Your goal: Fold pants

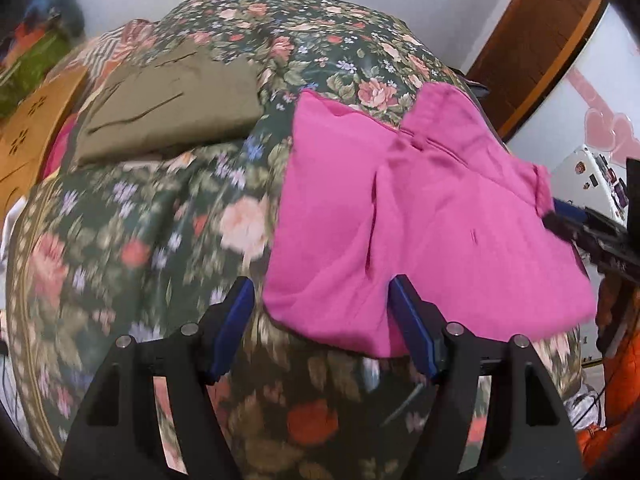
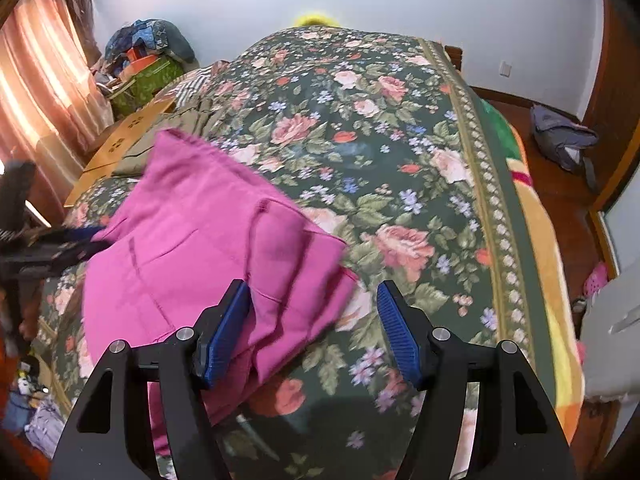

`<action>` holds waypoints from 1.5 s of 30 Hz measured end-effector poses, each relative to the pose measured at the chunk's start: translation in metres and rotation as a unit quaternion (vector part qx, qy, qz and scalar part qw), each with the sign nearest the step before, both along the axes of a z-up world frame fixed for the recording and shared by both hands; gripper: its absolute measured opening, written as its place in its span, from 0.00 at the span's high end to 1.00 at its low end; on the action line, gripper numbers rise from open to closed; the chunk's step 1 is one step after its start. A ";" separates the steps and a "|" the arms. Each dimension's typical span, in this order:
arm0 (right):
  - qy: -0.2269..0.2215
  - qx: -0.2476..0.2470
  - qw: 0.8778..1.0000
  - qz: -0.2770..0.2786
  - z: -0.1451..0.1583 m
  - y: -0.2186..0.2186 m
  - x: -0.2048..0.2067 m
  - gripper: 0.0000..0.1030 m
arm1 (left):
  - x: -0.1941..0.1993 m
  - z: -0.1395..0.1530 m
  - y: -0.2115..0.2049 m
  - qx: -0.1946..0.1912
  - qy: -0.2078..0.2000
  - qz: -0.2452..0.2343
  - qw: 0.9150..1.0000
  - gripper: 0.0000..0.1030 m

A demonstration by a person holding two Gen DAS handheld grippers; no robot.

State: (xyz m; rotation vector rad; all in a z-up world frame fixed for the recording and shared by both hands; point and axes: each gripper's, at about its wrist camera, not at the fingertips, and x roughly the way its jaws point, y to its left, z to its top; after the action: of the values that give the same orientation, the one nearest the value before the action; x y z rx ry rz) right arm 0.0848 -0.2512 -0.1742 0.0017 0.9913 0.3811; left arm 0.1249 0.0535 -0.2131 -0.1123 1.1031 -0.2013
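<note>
The pink pants (image 1: 420,224) lie folded on the floral bedspread (image 1: 160,220); they also show in the right wrist view (image 2: 192,248). My left gripper (image 1: 322,312) is open, hovering over the near left edge of the pants, with nothing between its blue pads. My right gripper (image 2: 314,316) is open over the near right edge of the pants, its left pad above the fabric. The right gripper's tip (image 1: 560,220) shows at the pants' right edge in the left wrist view. The left gripper (image 2: 76,246) shows at the pants' left edge in the right wrist view.
A folded olive-khaki garment (image 1: 172,112) lies at the far left of the bed, also in the right wrist view (image 2: 160,136). A wooden board (image 2: 120,140) and piled items (image 2: 148,60) sit beyond. A grey bag (image 2: 564,140) lies on the wooden floor.
</note>
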 end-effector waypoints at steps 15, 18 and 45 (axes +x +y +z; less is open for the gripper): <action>-0.042 -0.017 0.999 -0.028 0.027 -0.003 -0.006 0.38 | -0.021 0.045 0.005 0.017 -0.050 0.017 0.998 0.31; -0.040 0.009 0.999 -0.031 0.033 -0.002 -0.007 0.38 | -0.004 0.051 0.001 0.010 -0.055 0.011 0.998 0.24; 0.077 0.114 0.990 -0.035 -0.022 0.009 0.003 0.45 | 0.051 -0.006 -0.019 -0.083 0.009 -0.050 0.995 0.45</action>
State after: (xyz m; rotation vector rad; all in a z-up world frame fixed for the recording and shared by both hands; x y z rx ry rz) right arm 0.0882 -0.2423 -0.1964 0.2743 1.0918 0.4330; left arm 0.1759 0.0348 -0.2195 -0.2081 1.1093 -0.3830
